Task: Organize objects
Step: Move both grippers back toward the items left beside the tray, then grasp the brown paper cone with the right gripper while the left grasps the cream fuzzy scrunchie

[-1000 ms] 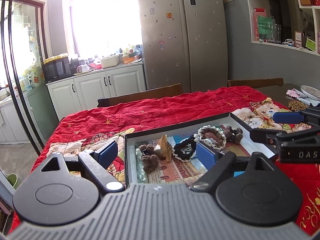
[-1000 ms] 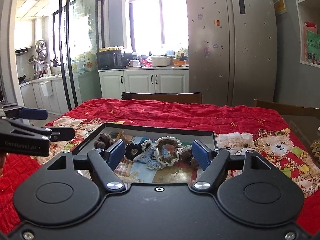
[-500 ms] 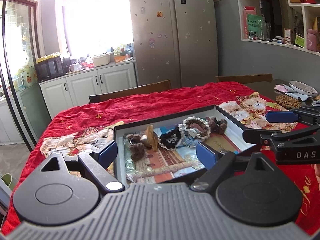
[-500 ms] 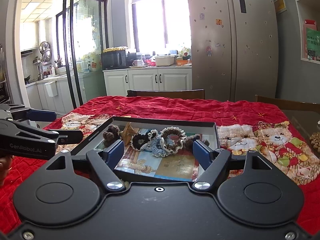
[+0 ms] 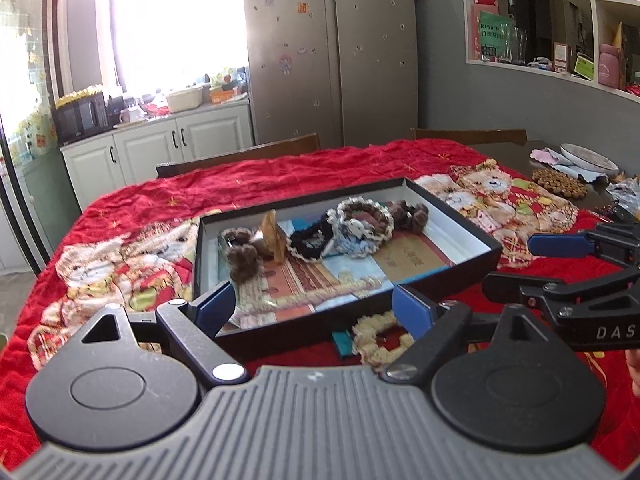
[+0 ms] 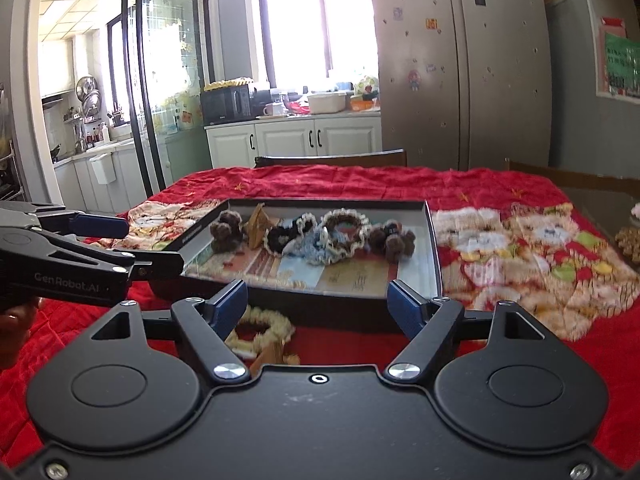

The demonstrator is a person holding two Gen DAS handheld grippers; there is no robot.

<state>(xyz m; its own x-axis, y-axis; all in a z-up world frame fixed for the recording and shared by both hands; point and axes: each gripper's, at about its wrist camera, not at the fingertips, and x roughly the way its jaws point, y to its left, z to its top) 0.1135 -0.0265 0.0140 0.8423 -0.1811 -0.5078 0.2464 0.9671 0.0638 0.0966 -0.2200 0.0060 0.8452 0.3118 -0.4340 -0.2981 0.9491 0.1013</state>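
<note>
Your left gripper (image 5: pixel 312 306) and right gripper (image 6: pixel 316 300) hover before black tray (image 6: pixel 434 240) of scrunchies (image 6: pixel 346 230); both jaws wide, empty; cream scrunchie (image 6: pixel 260 330) on tabletop.

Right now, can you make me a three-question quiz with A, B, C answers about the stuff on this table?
1. Where is the cream scrunchie?
A. Inside the box
B. On the cloth in front of the box
C. On a chair

2. What colour is the cloth?
A. Red
B. Green
C. White

3. How are the right gripper's jaws?
A. Shut on a scrunchie
B. Shut on the box
C. Open, holding nothing

Answers: 1 B, it lies outside the near wall of the box. 2 A, the cloth is red with bear pictures. 3 C, the blue pads stand apart with nothing gripped.
</note>
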